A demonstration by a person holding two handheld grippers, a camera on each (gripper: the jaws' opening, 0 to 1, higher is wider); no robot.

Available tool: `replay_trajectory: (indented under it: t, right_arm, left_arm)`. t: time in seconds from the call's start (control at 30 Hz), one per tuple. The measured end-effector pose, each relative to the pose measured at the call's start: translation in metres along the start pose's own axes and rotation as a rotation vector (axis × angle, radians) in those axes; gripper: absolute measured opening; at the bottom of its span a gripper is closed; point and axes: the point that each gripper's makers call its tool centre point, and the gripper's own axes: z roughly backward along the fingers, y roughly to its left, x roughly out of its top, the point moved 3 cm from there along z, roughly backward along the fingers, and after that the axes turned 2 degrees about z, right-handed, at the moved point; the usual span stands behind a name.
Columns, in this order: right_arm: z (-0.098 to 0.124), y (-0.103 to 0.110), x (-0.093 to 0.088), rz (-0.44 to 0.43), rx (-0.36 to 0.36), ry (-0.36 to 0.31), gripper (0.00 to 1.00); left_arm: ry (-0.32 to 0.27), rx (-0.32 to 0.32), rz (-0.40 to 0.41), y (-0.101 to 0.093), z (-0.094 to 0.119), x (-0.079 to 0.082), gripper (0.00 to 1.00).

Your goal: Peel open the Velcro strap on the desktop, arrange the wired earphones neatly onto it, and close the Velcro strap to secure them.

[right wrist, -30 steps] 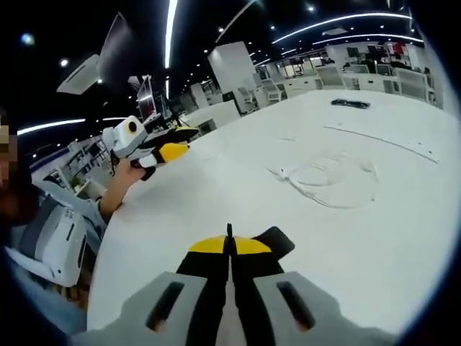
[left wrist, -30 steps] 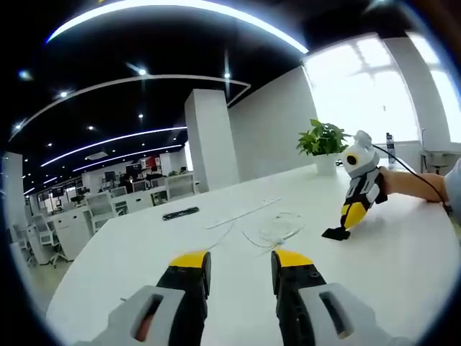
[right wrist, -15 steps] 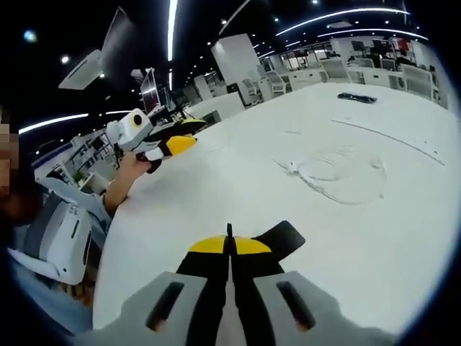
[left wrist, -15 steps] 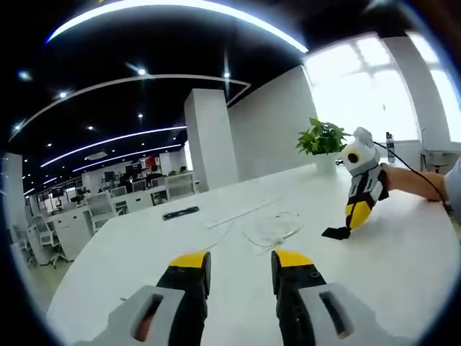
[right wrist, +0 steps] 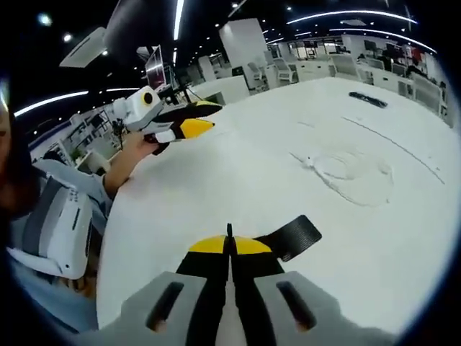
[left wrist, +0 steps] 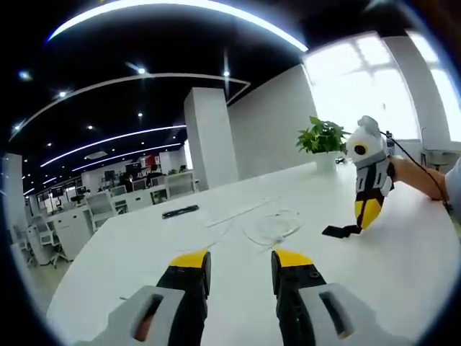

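The black Velcro strap [right wrist: 294, 237] sticks out to the right of my right gripper [right wrist: 230, 247], whose jaws are shut on one end of it. In the left gripper view, that right gripper [left wrist: 368, 211] points down over the white table with the strap [left wrist: 338, 231] trailing from its tips. The white wired earphones [left wrist: 274, 226] lie in a loose coil on the table, left of the strap; they also show ahead of the right gripper as a coil [right wrist: 351, 173]. My left gripper [left wrist: 240, 262] is open and empty, low over the near table, and appears again, hand-held [right wrist: 189, 120].
A small black object [left wrist: 180, 212] and a long thin white strip [left wrist: 241, 213] lie farther back on the table [left wrist: 403, 274]. A potted plant [left wrist: 323, 139] stands at the far edge. A person's sleeve [right wrist: 54, 223] is at the left.
My right gripper has risen and drifted right, carrying the strap end with it, so more of the strap shows. The left gripper and the earphones have stayed put.
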Motion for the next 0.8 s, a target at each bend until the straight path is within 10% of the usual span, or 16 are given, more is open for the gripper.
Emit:
replay_trajectory:
  t: [0.27,0.37,0.47,0.8]
  right_arm:
    - [0.004,0.011,0.003,0.075,-0.071,0.073,0.03]
    - [0.003,0.033,0.009,0.056,0.028,0.039,0.03]
    - [0.004,0.027,0.007,0.138,-0.076,0.097,0.03]
    - [0.010,0.031,0.013,0.148,-0.107,0.060,0.03]
  left_arm:
    - [0.009,0.001,-0.004,0.000,-0.001,-0.003,0.37]
    - [0.013,-0.001,-0.003,-0.001,-0.001,-0.004,0.37]
    - [0.014,-0.005,0.004,-0.001,-0.001,-0.005,0.37]
    - [0.015,-0.006,-0.002,-0.002,-0.001,-0.005,0.37]
